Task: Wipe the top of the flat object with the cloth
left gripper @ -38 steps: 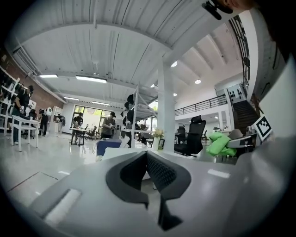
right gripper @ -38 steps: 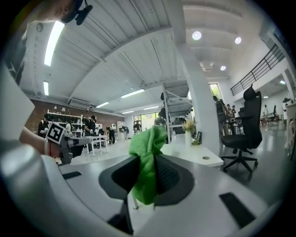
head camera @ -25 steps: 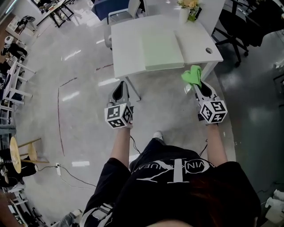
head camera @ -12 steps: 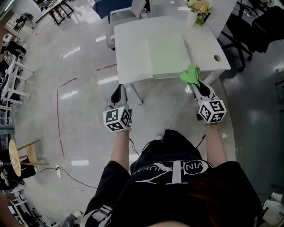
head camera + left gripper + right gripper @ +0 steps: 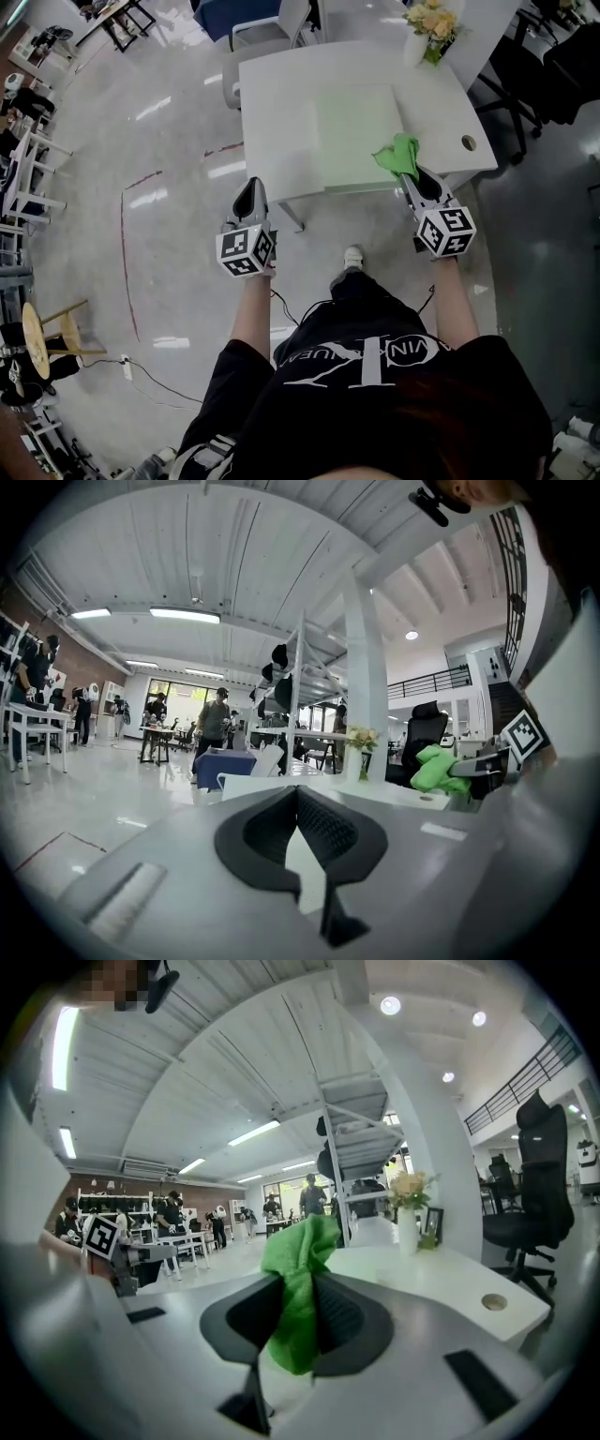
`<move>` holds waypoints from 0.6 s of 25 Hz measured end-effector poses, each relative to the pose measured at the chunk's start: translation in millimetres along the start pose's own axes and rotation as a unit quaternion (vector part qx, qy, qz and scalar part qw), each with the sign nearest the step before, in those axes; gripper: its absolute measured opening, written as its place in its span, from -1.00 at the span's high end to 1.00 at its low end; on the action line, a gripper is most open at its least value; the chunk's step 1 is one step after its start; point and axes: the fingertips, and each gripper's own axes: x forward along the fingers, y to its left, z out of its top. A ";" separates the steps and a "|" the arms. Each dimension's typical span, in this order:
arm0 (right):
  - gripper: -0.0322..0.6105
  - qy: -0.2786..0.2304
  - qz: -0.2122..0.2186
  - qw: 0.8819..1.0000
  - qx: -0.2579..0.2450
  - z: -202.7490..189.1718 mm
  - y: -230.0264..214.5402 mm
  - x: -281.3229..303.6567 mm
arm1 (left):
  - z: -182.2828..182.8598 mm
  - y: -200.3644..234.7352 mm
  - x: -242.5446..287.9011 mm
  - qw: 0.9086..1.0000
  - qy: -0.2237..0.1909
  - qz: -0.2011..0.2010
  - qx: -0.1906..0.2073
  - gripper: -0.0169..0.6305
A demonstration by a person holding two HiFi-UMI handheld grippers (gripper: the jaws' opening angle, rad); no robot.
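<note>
The right tongs (image 5: 298, 1302) are clamped on a bright green cloth (image 5: 298, 1274). It is pinched between the dark pads, with a bunch standing up past the tips and a tail hanging below them. The left tongs (image 5: 297, 799) are closed with nothing in them.

From the head view, the right tongs (image 5: 407, 174) reach over the near edge of the white counter (image 5: 272, 103). The cloth (image 5: 397, 156) shows over the near right part of the pale green flat object (image 5: 356, 127), which lies in the middle of the counter. Whether the cloth touches it cannot be told. The left tongs (image 5: 249, 190) are well to the left of the flat object, by the counter's near left corner. A vase of flowers (image 5: 424, 28) stands at the far right of the counter.
</note>
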 end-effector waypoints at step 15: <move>0.64 0.073 0.072 0.993 -0.062 4.0 -23.5 130.7 | -19.2 -7.2 114.4 0.998 0.046 -0.042 -0.012 0.90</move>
